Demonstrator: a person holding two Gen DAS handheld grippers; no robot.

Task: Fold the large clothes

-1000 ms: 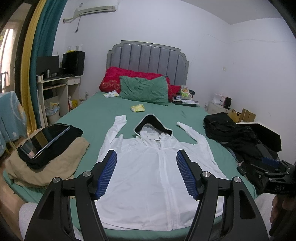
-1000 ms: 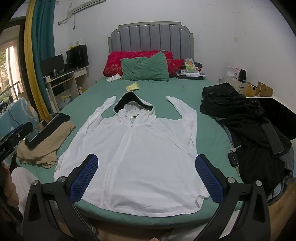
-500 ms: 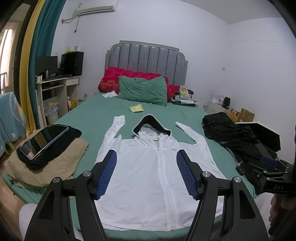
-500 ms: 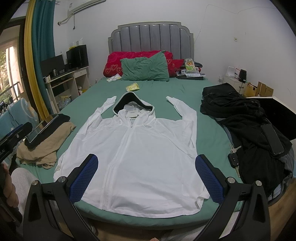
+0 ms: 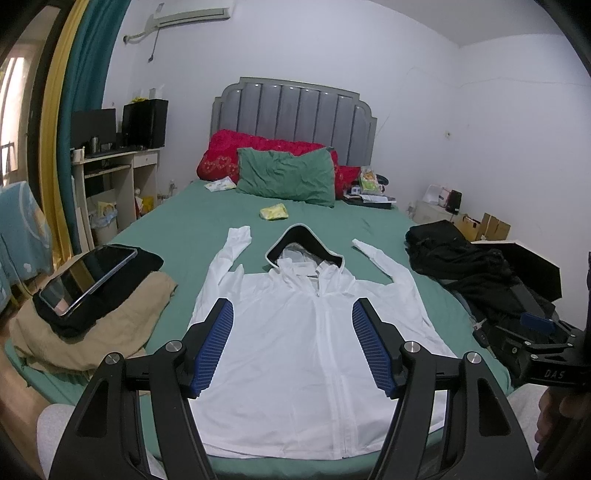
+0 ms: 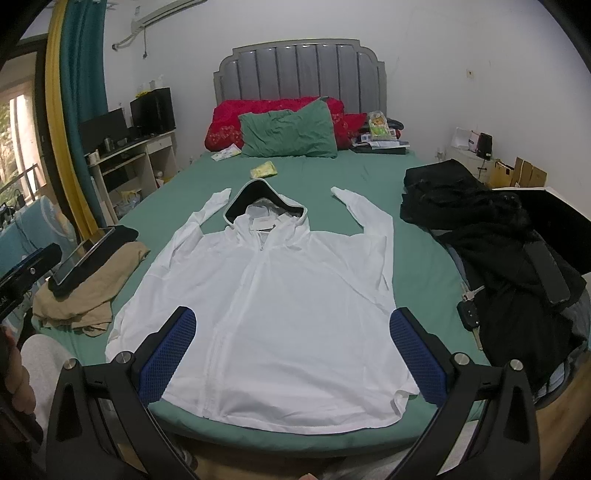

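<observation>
Nothing having shifted but a slight camera drift, we are holding the left gripper [image 5: 291, 345] and right gripper [image 6: 293, 356] spread empty above the white hooded jacket [image 6: 266, 295] lying flat on the green bed [image 6: 424, 236], aiming for sleeve cuffs first.

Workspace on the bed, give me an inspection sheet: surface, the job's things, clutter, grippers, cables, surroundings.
Surface: green bedsheet, fairly smooth.
Job's things: white hooded jacket lies flat, front up, zipped, sleeves angled toward the headboard, hood open; not yet folded.
Clutter: tablet on a black garment over tan clothes; black clothes pile with car key; yellow packet; green pillow against red bedding.
Grippers: left gripper open, empty; right gripper open, empty; both above the jacket's hem.
Cables: one hangs from the air conditioner.
Surroundings: grey headboard, desk, cardboard boxes.
</observation>
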